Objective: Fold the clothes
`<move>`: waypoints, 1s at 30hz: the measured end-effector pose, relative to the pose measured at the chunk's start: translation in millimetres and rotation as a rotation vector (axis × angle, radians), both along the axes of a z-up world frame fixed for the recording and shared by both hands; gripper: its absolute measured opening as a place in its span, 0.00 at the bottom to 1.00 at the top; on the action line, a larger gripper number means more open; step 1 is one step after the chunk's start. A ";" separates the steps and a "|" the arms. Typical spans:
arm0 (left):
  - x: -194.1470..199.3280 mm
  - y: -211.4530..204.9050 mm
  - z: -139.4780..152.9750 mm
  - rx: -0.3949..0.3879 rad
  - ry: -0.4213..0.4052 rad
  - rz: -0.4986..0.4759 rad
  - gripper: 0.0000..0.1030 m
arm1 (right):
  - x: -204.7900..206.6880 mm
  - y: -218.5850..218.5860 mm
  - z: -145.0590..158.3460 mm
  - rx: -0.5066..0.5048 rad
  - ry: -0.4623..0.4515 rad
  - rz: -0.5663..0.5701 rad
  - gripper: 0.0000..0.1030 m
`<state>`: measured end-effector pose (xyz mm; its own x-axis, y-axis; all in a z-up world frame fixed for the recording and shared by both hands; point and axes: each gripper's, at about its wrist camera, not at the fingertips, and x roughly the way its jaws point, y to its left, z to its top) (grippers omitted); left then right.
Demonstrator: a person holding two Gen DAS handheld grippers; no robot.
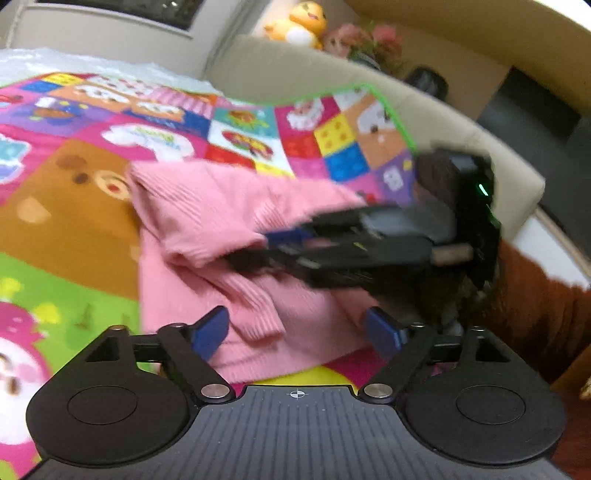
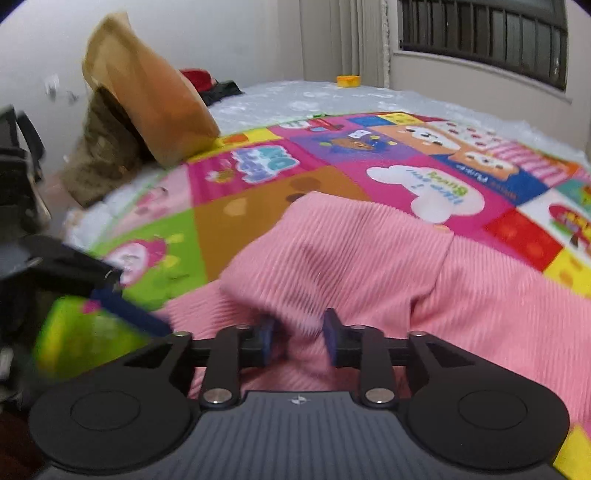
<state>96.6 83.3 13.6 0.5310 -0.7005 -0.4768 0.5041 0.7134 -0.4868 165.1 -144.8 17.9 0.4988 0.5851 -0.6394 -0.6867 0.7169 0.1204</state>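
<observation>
A pink ribbed sweater point(image 1: 207, 236) lies partly folded on a cartoon-print play mat point(image 1: 74, 221), one garment between two hand-held grippers. In the left wrist view, the left gripper point(image 1: 295, 332) has its two blue-padded fingers spread wide, holding nothing, low over the sweater's near hem. The same view catches the right gripper point(image 1: 280, 240) from the side, blurred, its tip at a raised fold of the knit, with a rust-brown sleeve point(image 1: 535, 306) of the person behind it. Only this view takes in a beige headboard point(image 1: 461, 129), one yellow plush toy point(image 1: 299, 22) and a cluster of pink flowers point(image 1: 369, 40).

The right wrist view shows the right gripper point(image 2: 299, 341) with its blue pads narrowed around a bunched ridge of the sweater point(image 2: 369, 258), cloth pinched between them. The left gripper point(image 2: 129, 310) appears there only as a blurred dark shape with one blue finger at the left edge. Seen only here are one tan pillow point(image 2: 147, 92) propped at the mat's far corner, a barred window point(image 2: 480, 33), a small yellow object point(image 2: 348, 80) on the white bedding point(image 2: 314, 99), and red and dark clothing point(image 2: 210, 83) heaped behind the pillow.
</observation>
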 end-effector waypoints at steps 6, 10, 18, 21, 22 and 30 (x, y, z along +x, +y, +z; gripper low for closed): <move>39.3 36.8 8.9 -0.212 0.095 0.159 0.91 | -15.2 -96.9 54.1 0.175 -0.093 -0.256 0.58; 73.9 29.0 -9.6 -0.249 0.175 0.198 0.90 | -12.0 -148.0 55.8 0.210 -0.099 -0.483 0.58; 119.0 -8.7 -30.9 -0.177 0.216 0.193 0.43 | 23.2 -144.9 0.5 0.221 0.038 -0.548 0.58; 132.9 1.5 -23.0 -0.155 0.198 0.224 0.29 | 35.1 -128.6 -15.4 0.201 0.070 -0.508 0.30; 137.5 4.9 -20.3 -0.148 0.192 0.234 0.26 | 34.7 -123.7 -13.5 0.196 0.057 -0.499 0.20; 105.1 25.9 34.7 -0.139 0.063 0.170 0.20 | -16.0 -116.2 52.3 0.236 -0.092 -0.377 0.15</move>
